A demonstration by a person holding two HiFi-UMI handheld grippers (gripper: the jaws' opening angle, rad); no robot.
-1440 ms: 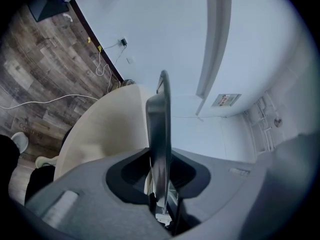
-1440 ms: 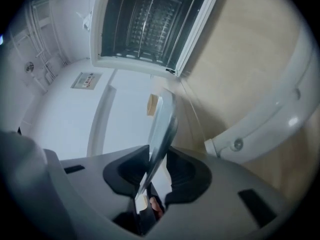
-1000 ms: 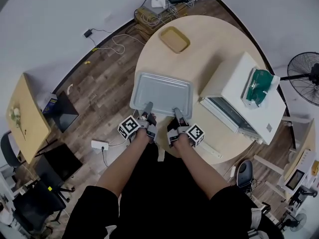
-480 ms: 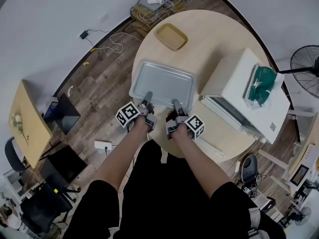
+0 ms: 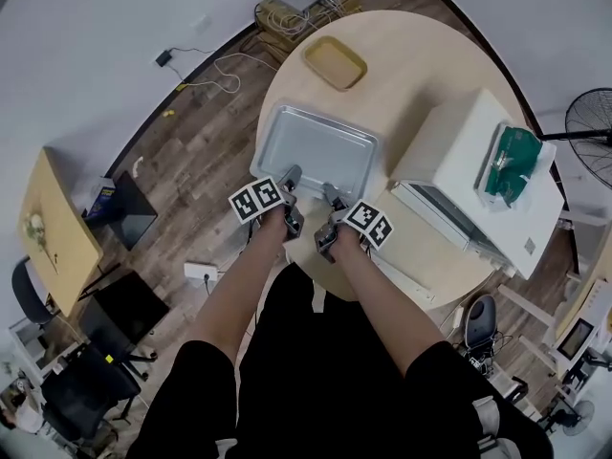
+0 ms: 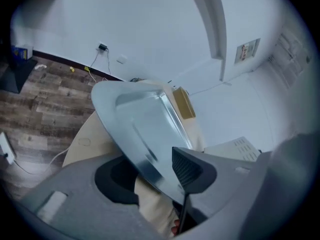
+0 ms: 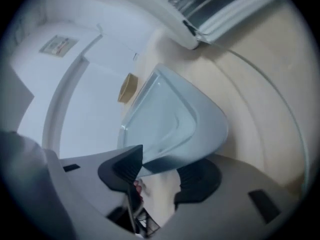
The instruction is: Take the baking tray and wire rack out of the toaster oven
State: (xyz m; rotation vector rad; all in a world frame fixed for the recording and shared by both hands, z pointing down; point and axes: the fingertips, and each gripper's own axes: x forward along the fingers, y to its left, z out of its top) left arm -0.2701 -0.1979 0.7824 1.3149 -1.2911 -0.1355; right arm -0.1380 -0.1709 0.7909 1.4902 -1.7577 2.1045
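Release is the step in hand: baking tray (image 5: 320, 146) lies flat on the round table (image 5: 421, 65) at frame centre, left of the toaster oven (image 5: 469, 175); left gripper (image 5: 290, 182) and right gripper (image 5: 330, 197) have just been opening, jaws apart, the tray's near rim loose between them; next, probably, draw both back and reach into the oven for the wire rack, which I cannot make out.
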